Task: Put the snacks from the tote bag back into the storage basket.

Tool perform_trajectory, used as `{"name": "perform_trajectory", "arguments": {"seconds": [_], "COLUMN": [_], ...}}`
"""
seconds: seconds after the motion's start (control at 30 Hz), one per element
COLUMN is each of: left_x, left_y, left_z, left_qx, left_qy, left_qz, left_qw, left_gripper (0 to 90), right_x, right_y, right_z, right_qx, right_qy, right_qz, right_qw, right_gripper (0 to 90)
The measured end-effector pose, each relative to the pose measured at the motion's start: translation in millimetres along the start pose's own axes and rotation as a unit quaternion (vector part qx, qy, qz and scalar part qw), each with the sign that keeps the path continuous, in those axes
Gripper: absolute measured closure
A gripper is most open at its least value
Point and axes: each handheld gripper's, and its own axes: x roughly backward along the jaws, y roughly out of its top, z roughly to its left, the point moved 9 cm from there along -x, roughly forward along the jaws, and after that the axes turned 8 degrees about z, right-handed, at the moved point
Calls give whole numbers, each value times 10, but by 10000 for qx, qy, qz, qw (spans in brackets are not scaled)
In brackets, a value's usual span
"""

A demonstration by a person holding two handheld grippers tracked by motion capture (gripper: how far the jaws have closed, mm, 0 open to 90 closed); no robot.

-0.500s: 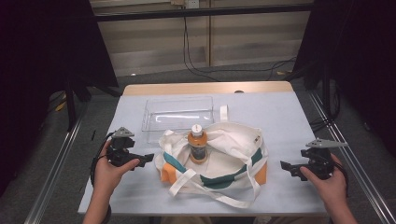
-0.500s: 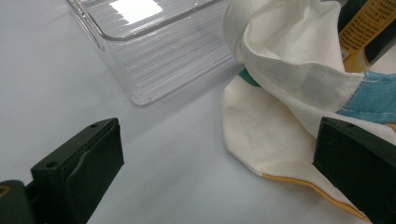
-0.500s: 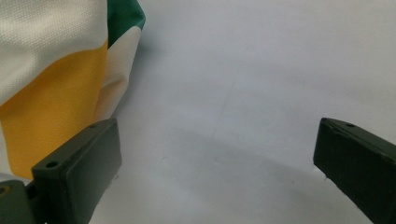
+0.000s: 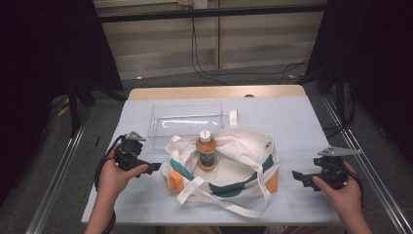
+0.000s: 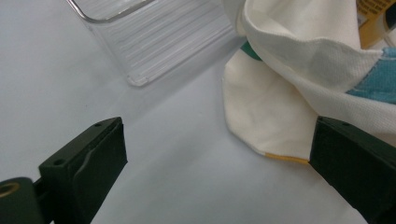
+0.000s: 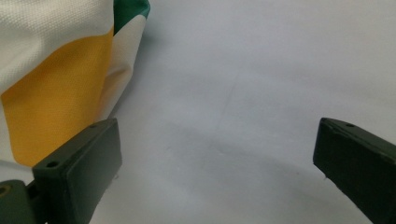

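Black left claw (image 5: 215,163) gapes wide, empty, beside tote bag (image 5: 299,93).

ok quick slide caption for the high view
Open left tool and right tool flank a canvas tote bag holding an upright orange bottle, clear tray behind.

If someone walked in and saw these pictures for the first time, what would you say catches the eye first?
Most striking is the cream tote bag with green and orange patches, lying open in the middle of the table, with an orange bottle standing upright inside it. Just behind the bag sits a clear plastic tray. The left gripper and right gripper flank the bag, both with jaws open and nothing between them.
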Motion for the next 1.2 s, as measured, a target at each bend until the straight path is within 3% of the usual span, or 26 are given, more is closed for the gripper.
{"name": "perform_trajectory", "arguments": {"seconds": [0.2,0.6,0.87,1.2], "left_x": [27,195,231,215], "left_y": [43,317,524,689], "left_z": [-50,-183,-415,-614], "left_qx": [-21,-510,-828,-848], "left_qy": [-104,-187,-417,-584], "left_qz": [147,478,626,779], "left_qw": [9998,9974,9937,9916], "left_gripper": [43,44,46,32], "right_x": [-33,-95,-88,-82], "right_y": [1,84,99,84], "right_z": [37,39,35,31], "right_qx": [40,75,57,65], "right_qy": [107,129,142,116], "right_qz": [61,78,53,59], "right_qw": [9999,9999,9999,9999], "right_gripper": [7,8,8,8]}}
